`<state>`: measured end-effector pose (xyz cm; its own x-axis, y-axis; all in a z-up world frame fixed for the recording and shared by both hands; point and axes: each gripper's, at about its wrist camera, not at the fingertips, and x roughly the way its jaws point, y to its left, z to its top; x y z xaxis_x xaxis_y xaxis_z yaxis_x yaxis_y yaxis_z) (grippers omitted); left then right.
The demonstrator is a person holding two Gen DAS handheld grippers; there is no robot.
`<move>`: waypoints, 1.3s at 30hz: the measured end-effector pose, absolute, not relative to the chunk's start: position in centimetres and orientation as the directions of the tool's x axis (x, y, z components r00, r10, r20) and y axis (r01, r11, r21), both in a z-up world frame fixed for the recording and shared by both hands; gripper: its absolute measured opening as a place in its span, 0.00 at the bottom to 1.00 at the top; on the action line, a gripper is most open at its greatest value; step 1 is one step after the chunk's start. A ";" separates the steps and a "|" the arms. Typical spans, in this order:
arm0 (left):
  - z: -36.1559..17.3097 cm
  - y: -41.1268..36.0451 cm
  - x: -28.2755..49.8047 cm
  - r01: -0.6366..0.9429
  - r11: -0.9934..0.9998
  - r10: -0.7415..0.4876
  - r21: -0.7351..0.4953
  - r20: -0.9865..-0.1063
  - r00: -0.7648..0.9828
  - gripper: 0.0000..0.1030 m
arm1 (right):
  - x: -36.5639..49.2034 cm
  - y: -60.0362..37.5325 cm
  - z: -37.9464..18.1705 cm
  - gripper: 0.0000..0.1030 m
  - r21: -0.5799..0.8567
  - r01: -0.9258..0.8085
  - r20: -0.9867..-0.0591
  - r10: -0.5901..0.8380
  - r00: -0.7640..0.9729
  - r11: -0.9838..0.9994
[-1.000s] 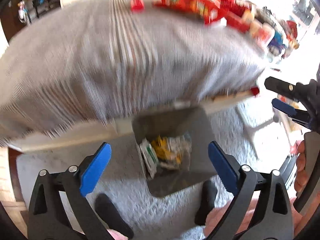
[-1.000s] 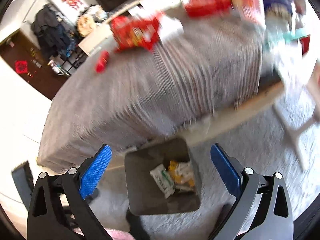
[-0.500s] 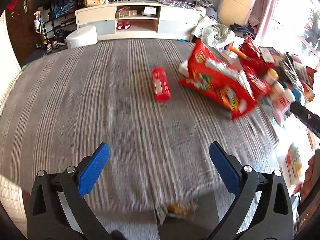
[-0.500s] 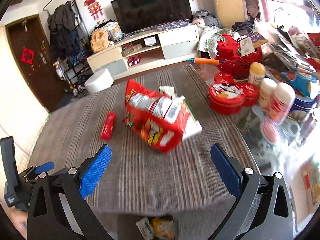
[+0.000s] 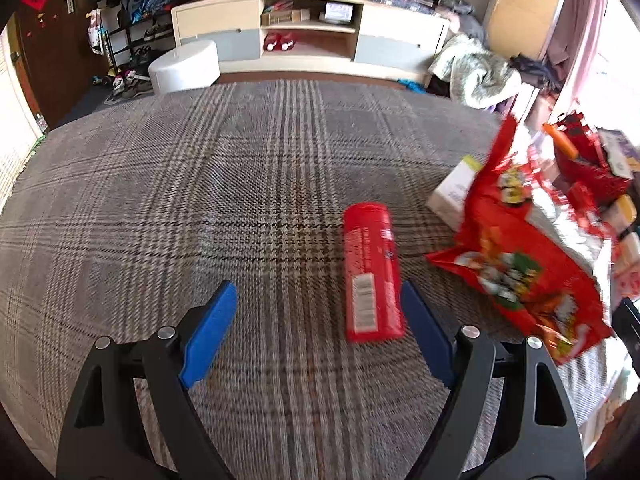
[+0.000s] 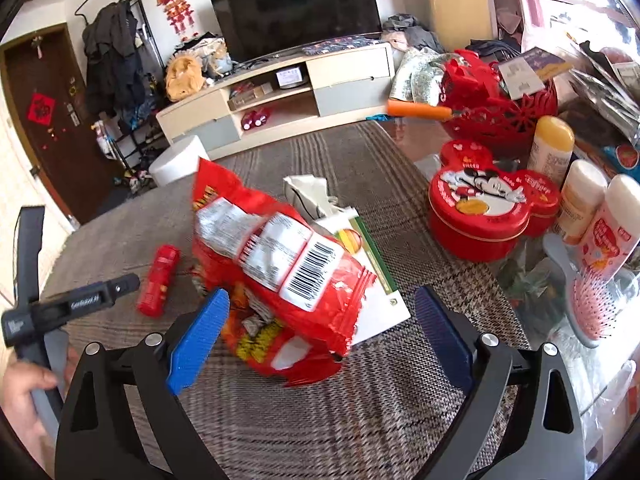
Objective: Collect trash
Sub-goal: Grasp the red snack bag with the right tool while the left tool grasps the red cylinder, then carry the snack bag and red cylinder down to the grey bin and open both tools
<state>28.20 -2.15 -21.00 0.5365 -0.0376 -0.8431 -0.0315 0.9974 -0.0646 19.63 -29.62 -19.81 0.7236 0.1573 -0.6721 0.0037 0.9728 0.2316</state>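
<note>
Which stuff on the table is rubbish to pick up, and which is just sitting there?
Probably rubbish:
red tube
red snack bag

Probably just sitting there:
red mouse-ear tin
pink hairbrush
bottles
red basket
tissue box

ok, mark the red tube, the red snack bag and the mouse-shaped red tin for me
red tube [image 5: 372, 272], left wrist view, middle of its body, above the barcode.
red snack bag [image 6: 288, 264], right wrist view, its white label panel.
mouse-shaped red tin [image 6: 480, 196], right wrist view, printed lid.
</note>
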 end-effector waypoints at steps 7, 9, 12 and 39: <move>-22.2 -3.2 29.6 -0.002 0.999 -0.044 -0.054 -0.845 0.532 0.78 | 20.2 -28.7 -21.0 0.89 0.240 -0.044 -0.669 0.198 0.716 0.970; -22.4 -3.7 29.9 0.011 0.998 -0.053 -0.056 -0.851 0.522 0.76 | 20.4 -28.2 -21.1 0.80 0.242 -0.065 -0.676 0.217 0.704 0.968; -22.6 -4.3 30.2 0.029 0.998 -0.067 -0.061 -0.853 0.517 0.64 | 20.5 -27.6 -21.3 0.71 0.253 -0.086 -0.681 0.241 0.692 0.964; -18.8 -2.3 22.6 0.090 0.994 -0.094 -0.054 -0.838 0.537 0.31 | 15.0 -22.8 -17.3 0.09 0.222 -0.234 -0.687 0.322 0.651 0.947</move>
